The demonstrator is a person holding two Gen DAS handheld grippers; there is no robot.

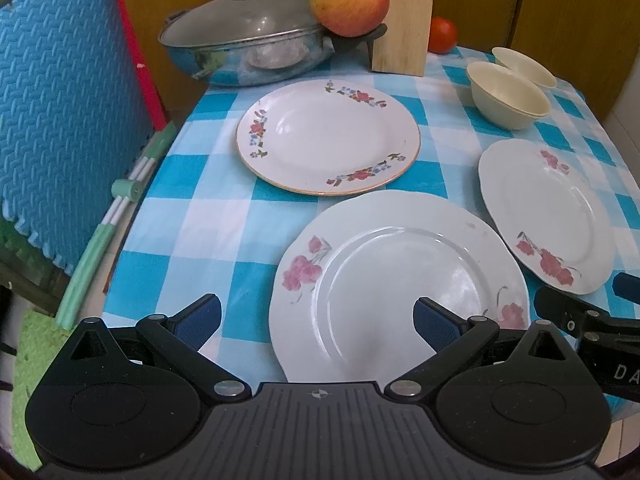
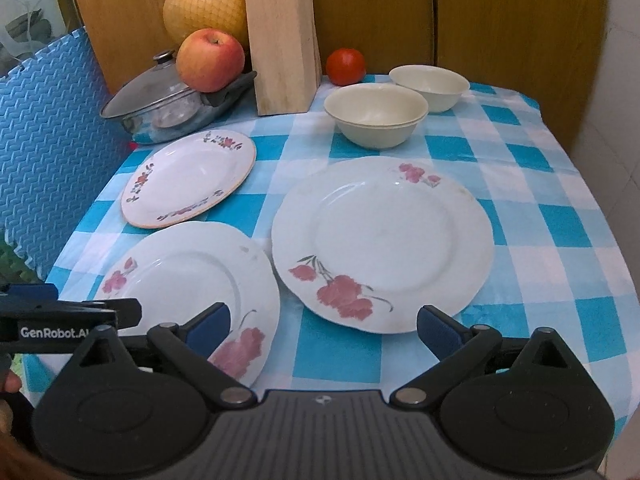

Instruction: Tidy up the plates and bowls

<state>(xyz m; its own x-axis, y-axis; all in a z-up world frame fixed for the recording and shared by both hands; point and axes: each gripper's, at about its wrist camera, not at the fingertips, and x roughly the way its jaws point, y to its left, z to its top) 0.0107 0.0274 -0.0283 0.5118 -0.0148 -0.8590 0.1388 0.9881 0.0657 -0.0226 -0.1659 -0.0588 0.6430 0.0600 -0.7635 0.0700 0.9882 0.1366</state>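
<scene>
Three white flowered plates lie on the checked cloth. A gold-rimmed plate [image 1: 328,136] [image 2: 188,178] sits at the back left. A pink-flowered plate [image 1: 400,264] [image 2: 188,280] lies at the near edge. My left gripper [image 1: 318,320] hangs open just before it, its right pad over the plate's rim. The other pink-flowered plate [image 1: 548,216] [image 2: 382,236] lies to the right, and my right gripper [image 2: 324,328] stands open in front of it, holding nothing. Behind are two cream bowls [image 2: 376,114] [image 2: 430,86] [image 1: 508,96] [image 1: 524,66]; the nearer one shows a double rim.
A steel pot with a glass lid [image 1: 248,40] stands at the back left, with an apple [image 2: 210,60] on its handle. Beside them are a wooden knife block [image 2: 282,40], a tomato [image 2: 346,66] and a netted yellow fruit [image 2: 204,4]. A blue foam mat [image 1: 68,92] borders the table's left side.
</scene>
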